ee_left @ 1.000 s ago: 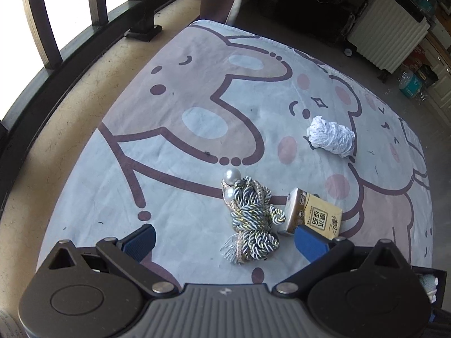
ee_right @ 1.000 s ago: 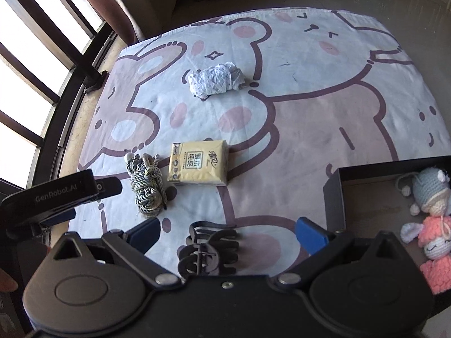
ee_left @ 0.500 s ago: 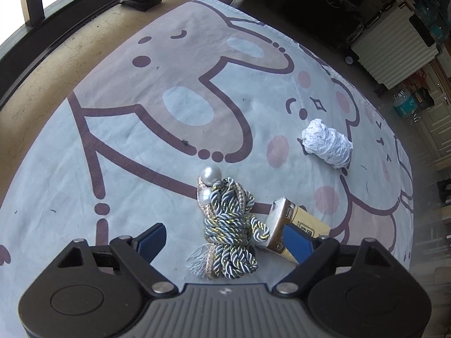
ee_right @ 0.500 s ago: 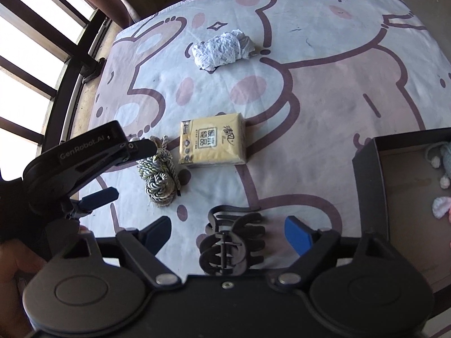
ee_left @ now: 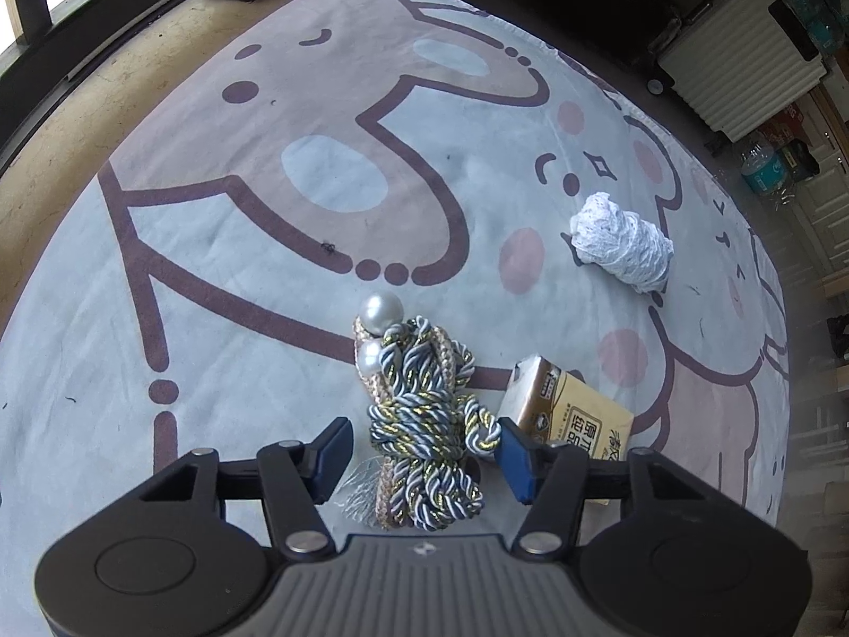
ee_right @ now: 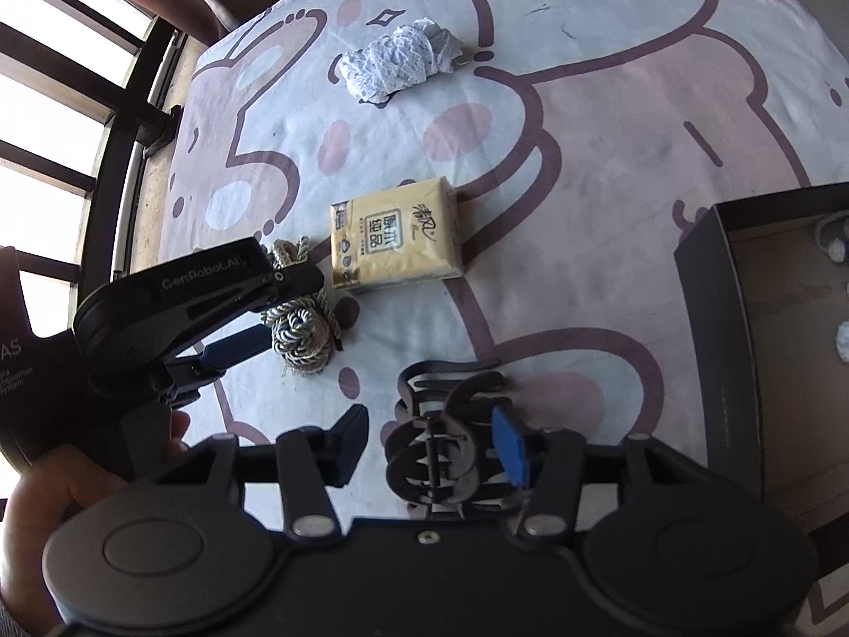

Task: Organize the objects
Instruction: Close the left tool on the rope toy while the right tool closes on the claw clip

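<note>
Left wrist view: left gripper open, jaws astride grey-gold twisted cord bundle with pearl beads on bear-print cloth. Advice: close mid-bundle, clear of yellow tissue pack. Right gripper open around black plastic hair claw; black box nearby.

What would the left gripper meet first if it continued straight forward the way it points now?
Most likely the braided rope bundle: it already lies between the open left gripper fingers, though whether they touch it is unclear.

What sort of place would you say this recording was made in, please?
Probably a home, on a floor beside a window: a cartoon bear mat covers the floor, dark window bars stand along its edge, and a white radiator stands farther back.
</note>
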The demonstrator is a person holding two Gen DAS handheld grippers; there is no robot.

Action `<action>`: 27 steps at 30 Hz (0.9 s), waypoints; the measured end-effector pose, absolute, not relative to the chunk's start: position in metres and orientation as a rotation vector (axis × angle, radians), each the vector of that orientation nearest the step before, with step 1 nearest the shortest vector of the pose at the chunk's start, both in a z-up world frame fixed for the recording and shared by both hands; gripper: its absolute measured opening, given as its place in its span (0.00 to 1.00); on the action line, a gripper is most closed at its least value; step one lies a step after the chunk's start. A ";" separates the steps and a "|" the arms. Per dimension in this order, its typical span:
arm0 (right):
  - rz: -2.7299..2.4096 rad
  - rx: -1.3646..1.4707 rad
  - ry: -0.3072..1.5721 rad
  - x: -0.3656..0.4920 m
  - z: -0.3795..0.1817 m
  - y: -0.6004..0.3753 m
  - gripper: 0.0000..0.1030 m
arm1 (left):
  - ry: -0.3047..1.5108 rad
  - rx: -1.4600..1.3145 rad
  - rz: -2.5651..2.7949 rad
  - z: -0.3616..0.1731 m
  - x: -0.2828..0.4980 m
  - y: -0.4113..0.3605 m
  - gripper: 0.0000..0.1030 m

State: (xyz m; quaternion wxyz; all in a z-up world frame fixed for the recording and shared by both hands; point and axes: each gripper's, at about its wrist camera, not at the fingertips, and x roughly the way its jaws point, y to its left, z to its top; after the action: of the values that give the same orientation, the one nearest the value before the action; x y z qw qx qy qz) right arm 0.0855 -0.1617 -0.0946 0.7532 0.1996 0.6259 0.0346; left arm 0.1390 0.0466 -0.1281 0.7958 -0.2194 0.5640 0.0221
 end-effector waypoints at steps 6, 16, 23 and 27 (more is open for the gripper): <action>0.077 0.364 1.400 0.086 -0.099 -0.150 0.41 | 1.216 -0.463 0.049 -0.130 0.141 0.045 0.49; 0.091 0.248 1.431 0.085 -0.098 -0.132 0.48 | 1.229 -0.456 0.041 -0.133 0.143 0.044 0.47; 0.109 0.159 1.444 0.084 -0.102 -0.127 0.45 | 1.238 -0.452 0.022 -0.133 0.141 0.047 0.43; 0.135 0.078 1.427 0.082 -0.099 -0.127 0.45 | 1.254 -0.430 0.024 -0.131 0.139 0.050 0.42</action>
State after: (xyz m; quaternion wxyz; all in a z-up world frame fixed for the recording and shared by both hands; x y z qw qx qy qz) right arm 0.0822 -0.1272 -0.0987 0.7533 0.0357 0.6538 0.0617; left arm 0.1389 0.0503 -0.1310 0.7883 -0.1997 0.5819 0.0109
